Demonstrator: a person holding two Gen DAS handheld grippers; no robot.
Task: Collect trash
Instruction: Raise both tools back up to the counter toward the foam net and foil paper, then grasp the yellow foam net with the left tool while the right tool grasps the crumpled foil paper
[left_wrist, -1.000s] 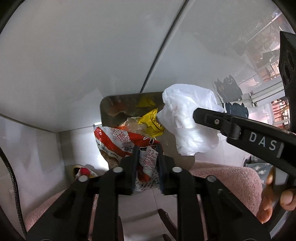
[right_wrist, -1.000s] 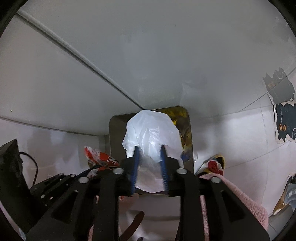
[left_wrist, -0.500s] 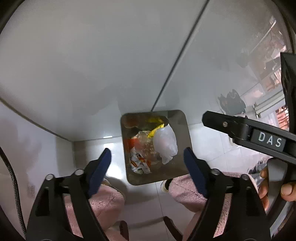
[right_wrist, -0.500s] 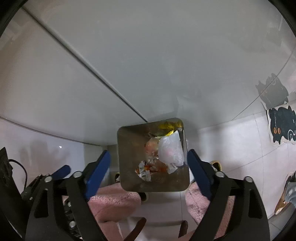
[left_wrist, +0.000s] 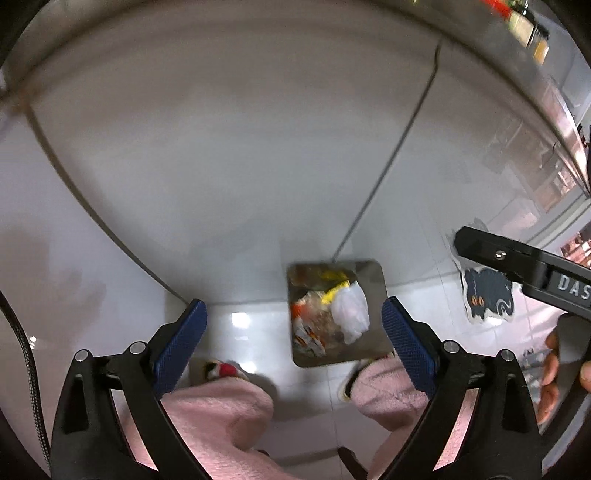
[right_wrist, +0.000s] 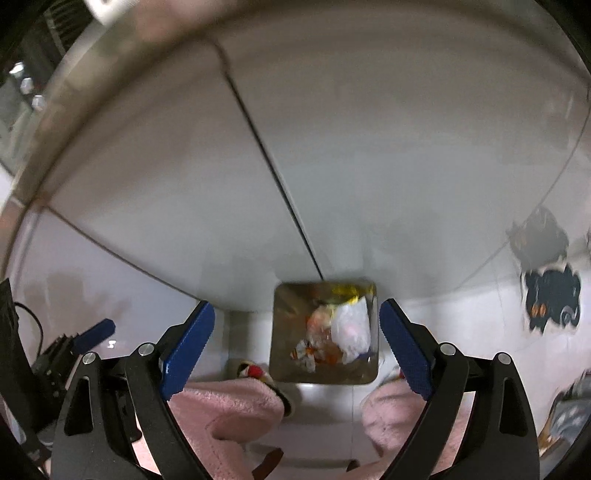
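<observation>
**Above the bin, both tools are hanging empty**

Below your left gripper (left_wrist: 293, 332), in the left wrist view, a square metal bin (left_wrist: 373, 273) is standing on the pale tiled floor (left_wrist: 243, 317), against the foot of a grey cabinet front (left_wrist: 221, 147). Your left jaws are opening, blue pads spread wide with nothing between them. The bin is sitting far beneath, framed between the right pad and the middle of the gap. Inside it a crumpled white plastic bag (left_wrist: 351, 315) is lying beside a red-and-white wrapper (left_wrist: 306, 338) and a yellow wrapper (left_wrist: 334, 291). Your pink fuzzy trouser legs (left_wrist: 221, 421) are showing at the bottom edge. Off to the right, one black finger of your right gripper (left_wrist: 517, 269) is reaching into frame, with your right hand (left_wrist: 554, 380) behind it. A cat sticker (left_wrist: 487, 299) is lying flat on the floor.

Under your right gripper (right_wrist: 297, 347), in the right wrist view, the jaws are standing fully apart and gripping nothing. The bin (right_wrist: 286, 332) is showing between the pads, with the white bag (right_wrist: 351, 328) on top of the other trash, slightly blurred.
</observation>
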